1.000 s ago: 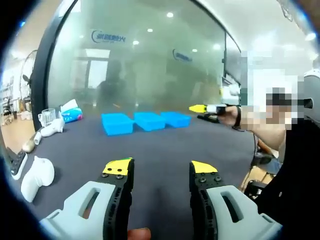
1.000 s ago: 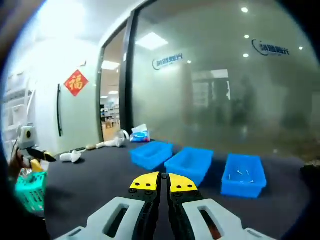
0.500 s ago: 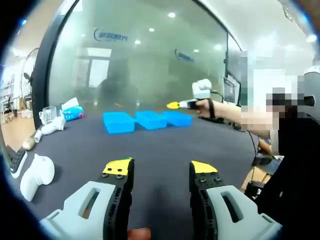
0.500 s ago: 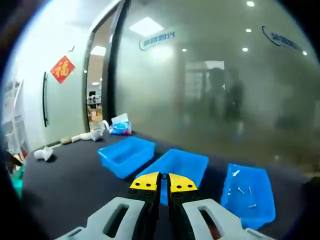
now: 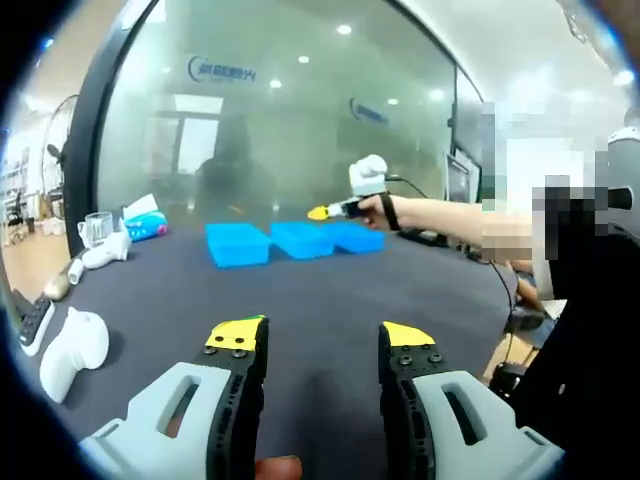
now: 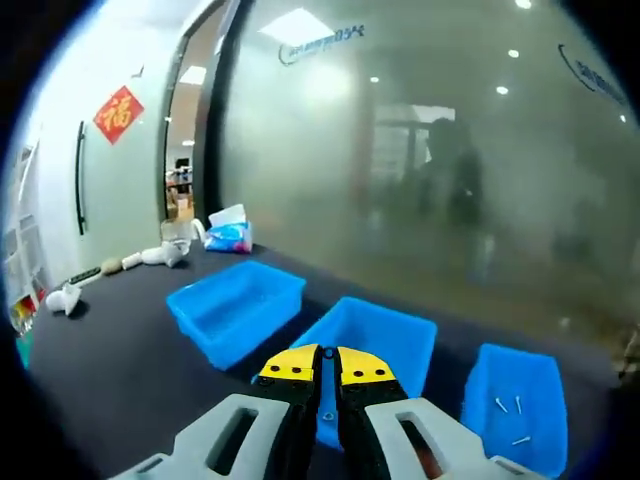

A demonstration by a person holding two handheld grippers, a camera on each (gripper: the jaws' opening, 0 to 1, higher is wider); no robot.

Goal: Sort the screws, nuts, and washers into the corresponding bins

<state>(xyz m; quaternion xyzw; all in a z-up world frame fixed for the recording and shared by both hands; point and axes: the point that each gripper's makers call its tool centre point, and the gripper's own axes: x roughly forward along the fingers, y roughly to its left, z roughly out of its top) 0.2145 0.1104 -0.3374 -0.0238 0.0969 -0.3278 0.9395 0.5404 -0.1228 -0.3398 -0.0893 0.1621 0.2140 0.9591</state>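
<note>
Since a second ago the right gripper (image 6: pixel 327 365) has swung out over the bins, its jaws pressed together above the middle bin (image 6: pixel 372 345); whether a part sits between them I cannot tell. Screws (image 6: pixel 508 413) lie in the right bin (image 6: pixel 515 405). Left gripper (image 5: pixel 322 340) hangs wide open, empty, over the near surface (image 5: pixel 320 290). Releasing here could drop a part into the wrong bin, or short of it.
</note>
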